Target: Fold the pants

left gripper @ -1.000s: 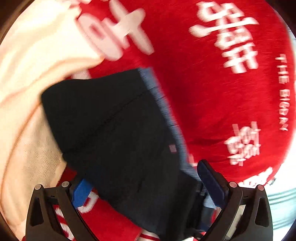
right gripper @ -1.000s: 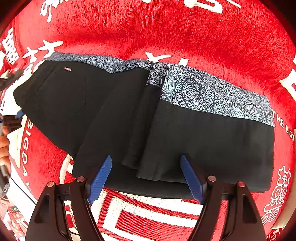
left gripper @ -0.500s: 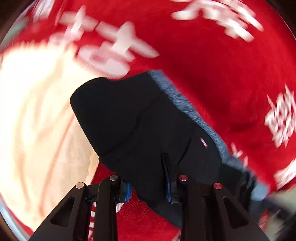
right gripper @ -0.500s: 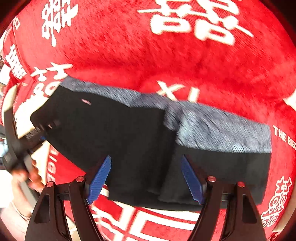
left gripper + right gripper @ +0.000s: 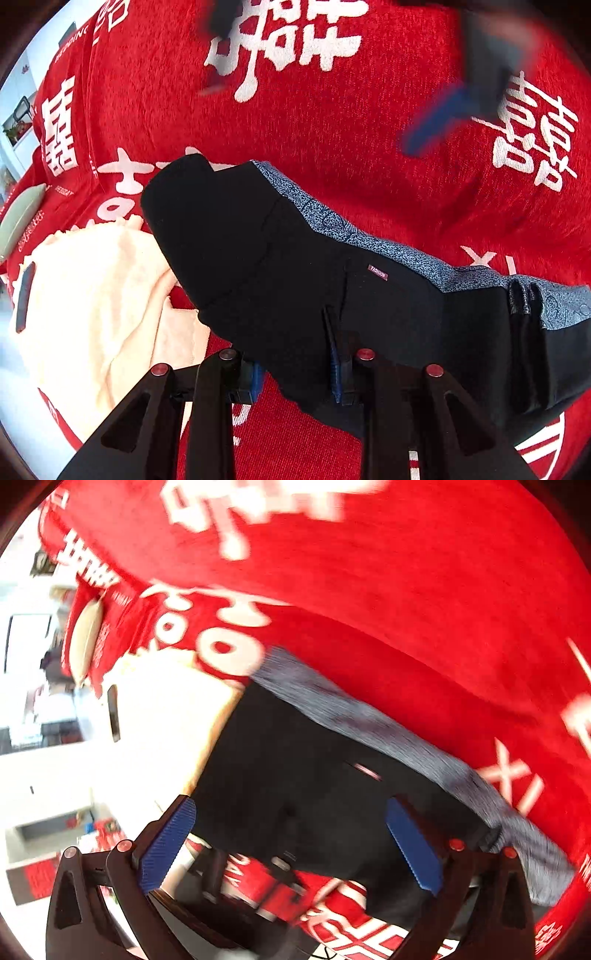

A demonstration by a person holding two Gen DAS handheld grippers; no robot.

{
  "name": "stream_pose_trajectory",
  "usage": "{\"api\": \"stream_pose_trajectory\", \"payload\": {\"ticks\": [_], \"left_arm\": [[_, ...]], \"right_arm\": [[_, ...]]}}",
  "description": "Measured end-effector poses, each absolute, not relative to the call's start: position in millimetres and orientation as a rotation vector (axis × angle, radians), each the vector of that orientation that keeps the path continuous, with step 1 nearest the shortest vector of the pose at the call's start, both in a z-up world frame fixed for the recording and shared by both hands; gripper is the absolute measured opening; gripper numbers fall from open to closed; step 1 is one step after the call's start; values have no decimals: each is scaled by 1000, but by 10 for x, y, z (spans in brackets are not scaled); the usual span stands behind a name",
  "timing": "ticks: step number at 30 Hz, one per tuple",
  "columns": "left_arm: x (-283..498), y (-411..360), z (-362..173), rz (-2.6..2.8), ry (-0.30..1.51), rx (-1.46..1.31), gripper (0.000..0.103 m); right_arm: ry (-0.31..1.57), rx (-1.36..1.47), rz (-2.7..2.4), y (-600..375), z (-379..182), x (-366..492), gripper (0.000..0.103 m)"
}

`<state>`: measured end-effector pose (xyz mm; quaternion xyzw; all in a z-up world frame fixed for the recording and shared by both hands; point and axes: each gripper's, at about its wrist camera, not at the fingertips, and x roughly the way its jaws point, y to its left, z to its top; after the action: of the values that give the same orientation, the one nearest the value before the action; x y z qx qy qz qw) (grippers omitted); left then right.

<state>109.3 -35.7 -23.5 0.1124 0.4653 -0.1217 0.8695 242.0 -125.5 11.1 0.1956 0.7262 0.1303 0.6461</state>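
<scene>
Left gripper [image 5: 297, 373] first, right under its own lens: the jaws are pinched in on the near edge of the pants [image 5: 295, 277], black cloth bunched between the blue pads [image 5: 335, 363], so that hem is gripped. The pants lie on the red blanket [image 5: 332, 129], dark side up, grey patterned waistband [image 5: 388, 251] running along the far edge, a small label [image 5: 377, 272] just inside it. One end droops over the cream towel [image 5: 92, 295] on the left.

Over to the right gripper [image 5: 291, 849], and it's a blurred view: jaws have just been opening and now stand spread wide, pads [image 5: 168, 849] apart with nothing pressed between them. Black cloth lies beyond and below, none of it held.

The step in hand looks like setting up the next fold, one hand gripped and the other free.

Next, the right gripper likely needs to come down on the same near edge, apart from the left, and close on all the layers. Then both should lift together and carry that edge across towards the waistband, keeping level so the fold lands square and nothing drags off onto the towel.

Far back, white characters on the blanket, a pale cushion [image 5: 22, 218] at the left rim.
</scene>
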Motion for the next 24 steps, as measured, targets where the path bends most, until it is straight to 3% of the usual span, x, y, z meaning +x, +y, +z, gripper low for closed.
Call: {"api": "stream_pose_trajectory", "payload": {"ticks": [12,13,15,16,17,24], "left_arm": [[937,-512,-113,-272,911,291,29],[937,-518,-107,-274,910,292,29],[947,-518,-104,-274,924,291,29],[959,-520,-104,-275,931,290,29],[955,-525,-99,-279,929,290,29],[784,-731,195,-352,852,337,29]], "right_arm": [[1890,69,309,-344,-379,2840,100],[1911,63,304,-363,-427,2810,94],[1924,88,309,-446,-455,2746,51],[1912,109,312,-498,-441,2721,43],[1881,122,326,-554,-397,2692,26],[1709,223,361,-989,23,2455,19]]}}
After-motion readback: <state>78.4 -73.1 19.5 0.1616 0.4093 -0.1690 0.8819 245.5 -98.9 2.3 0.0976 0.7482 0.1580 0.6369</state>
